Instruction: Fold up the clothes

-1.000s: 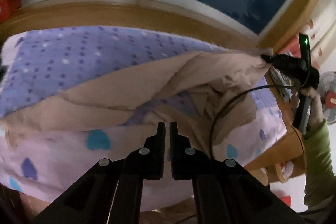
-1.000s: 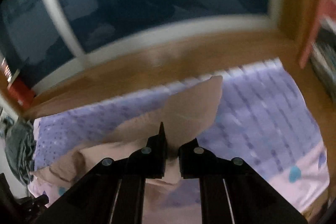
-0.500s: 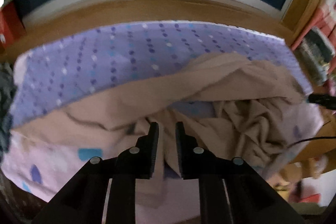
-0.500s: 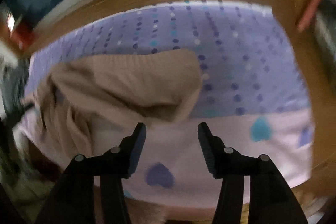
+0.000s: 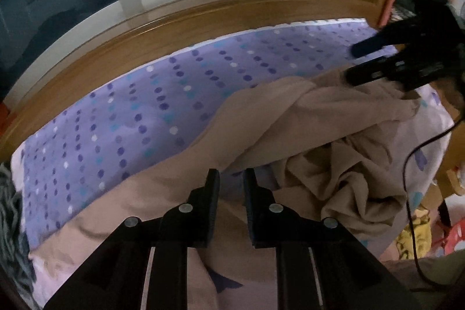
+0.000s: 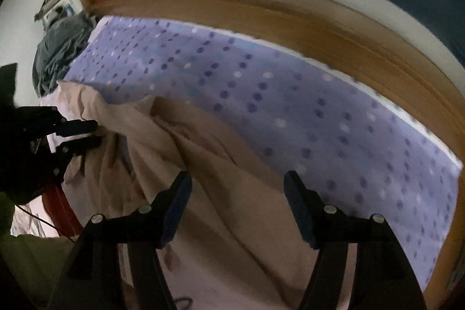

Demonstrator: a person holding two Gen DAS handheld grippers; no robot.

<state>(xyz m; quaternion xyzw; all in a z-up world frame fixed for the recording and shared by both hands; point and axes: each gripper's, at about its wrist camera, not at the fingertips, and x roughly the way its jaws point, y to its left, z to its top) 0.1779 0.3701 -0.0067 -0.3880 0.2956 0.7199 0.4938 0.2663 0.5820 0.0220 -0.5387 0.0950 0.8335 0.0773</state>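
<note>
A beige garment (image 5: 305, 118) is seen crumpled on the dotted purple bedsheet (image 5: 162, 106). The right claw (image 6: 237, 191), just widened, is held spread above it; the left claw (image 5: 229, 182) is slightly parted, gripping nothing.

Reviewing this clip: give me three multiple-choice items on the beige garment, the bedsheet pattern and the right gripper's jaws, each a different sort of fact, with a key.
1. Where does the beige garment lie?
A. on the bed
B. on the windowsill
C. on the floor

2. What pattern covers the purple sheet?
A. stripes
B. dots
C. checks

3. How do the right gripper jaws stand?
A. shut on the garment
B. shut on nothing
C. wide apart, clamping nothing

Key: 1 A, it spreads crumpled over the sheet; 2 B, rows of dark, blue and white dots; 3 C, the jaws, just opening, show garment through the gap untouched.
</note>
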